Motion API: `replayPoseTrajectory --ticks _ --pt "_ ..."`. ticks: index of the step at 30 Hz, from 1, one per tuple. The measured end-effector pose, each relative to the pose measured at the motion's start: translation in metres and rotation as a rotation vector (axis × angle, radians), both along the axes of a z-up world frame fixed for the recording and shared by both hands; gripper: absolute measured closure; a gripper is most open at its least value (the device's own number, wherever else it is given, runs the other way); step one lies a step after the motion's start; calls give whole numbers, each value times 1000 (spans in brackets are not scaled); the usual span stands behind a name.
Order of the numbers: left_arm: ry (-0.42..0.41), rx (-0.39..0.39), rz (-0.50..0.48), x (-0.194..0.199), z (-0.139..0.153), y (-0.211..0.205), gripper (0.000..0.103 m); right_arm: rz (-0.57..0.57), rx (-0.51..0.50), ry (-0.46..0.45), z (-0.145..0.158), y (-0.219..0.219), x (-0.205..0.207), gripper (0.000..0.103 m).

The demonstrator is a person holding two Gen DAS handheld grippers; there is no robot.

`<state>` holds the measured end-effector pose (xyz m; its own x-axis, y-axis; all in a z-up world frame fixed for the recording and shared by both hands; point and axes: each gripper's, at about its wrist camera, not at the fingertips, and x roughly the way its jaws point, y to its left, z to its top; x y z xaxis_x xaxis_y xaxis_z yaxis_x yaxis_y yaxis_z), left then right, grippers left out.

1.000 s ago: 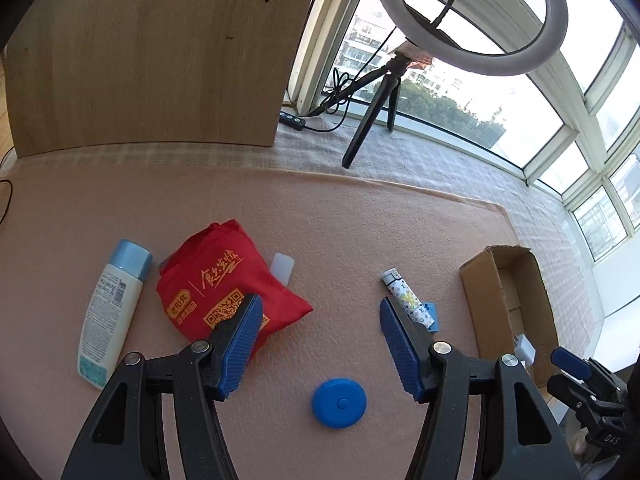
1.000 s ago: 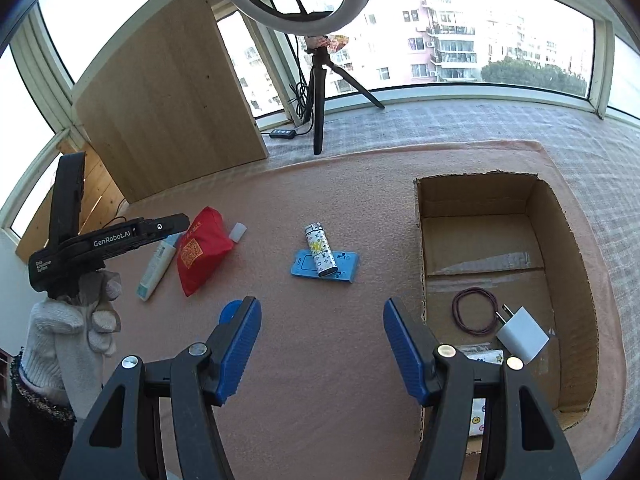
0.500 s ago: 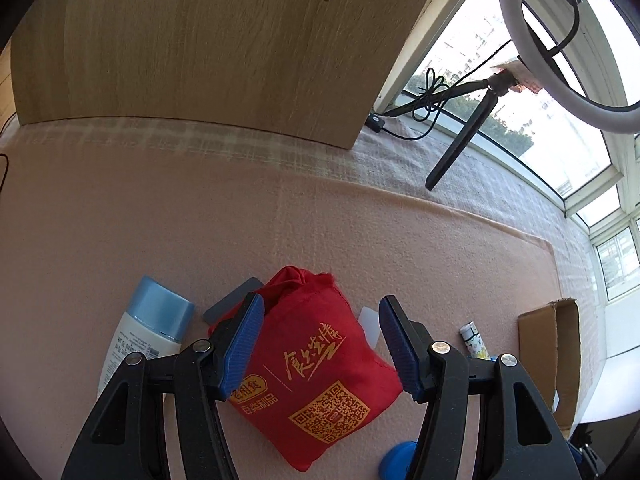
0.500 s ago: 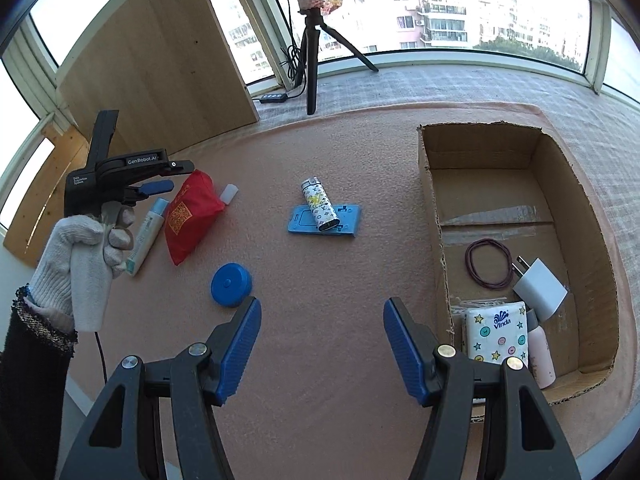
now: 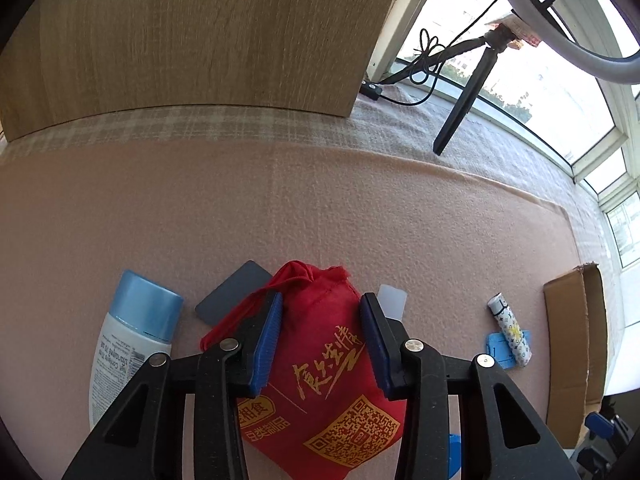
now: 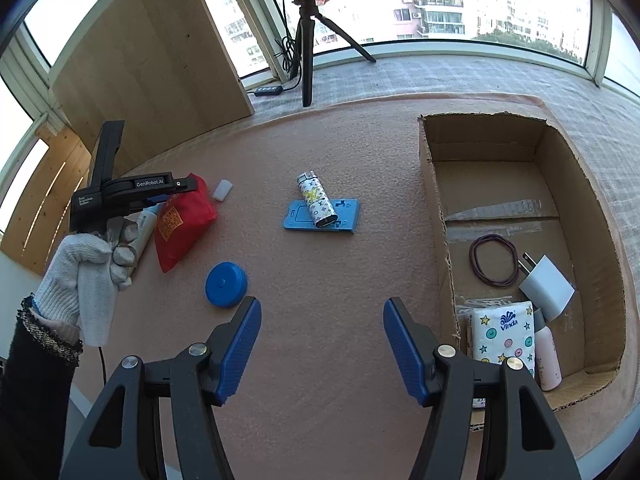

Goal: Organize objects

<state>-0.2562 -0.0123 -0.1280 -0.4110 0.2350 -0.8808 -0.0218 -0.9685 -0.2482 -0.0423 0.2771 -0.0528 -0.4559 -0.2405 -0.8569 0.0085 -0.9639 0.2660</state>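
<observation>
Your left gripper [image 5: 320, 320] straddles the red bag [image 5: 324, 372] on the pink mat [image 5: 320, 208], fingers narrowed against its sides. Only your right view shows the cardboard box [image 6: 600, 240] contents (charger [image 6: 546, 290], tissues [image 6: 504, 336]); your right gripper [image 6: 322, 344] hangs wide, empty.

You can read "GenRobot.AI" on the left gripper [image 6: 154, 200] you hold, and "Vinda" on the tissue pack [image 6: 504, 334] in the box. The red bag [image 5: 320, 376] carries gold Chinese characters and a QR code; the bottle's [image 5: 124, 344] small print is too fine to read.
</observation>
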Motion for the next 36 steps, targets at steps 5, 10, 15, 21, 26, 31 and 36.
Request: replayPoseTrajectory --ticks 5,10,15,21,26,31,36 --pt "9 17 -14 26 0 -2 60 30 -9 -2 -1 -7 -4 43" --pt "14 61 -11 61 -2 -7 61 60 -27 -5 -2 -14 -8 43" --pt "20 104 -21 101 -5 -10 60 91 -40 -2 -2 -23 -8 43" --pt "19 129 -31 149 -7 1 61 115 -56 -3 -3 -27 -5 43" --pt "23 131 -51 182 -8 21 61 120 -70 -12 -7 -25 -1 43" --pt "15 137 -92 199 -10 47 60 120 -74 -18 -9 -21 5 43" --pt "12 154 -134 211 -11 71 60 119 -74 -25 -10 -17 11 43"
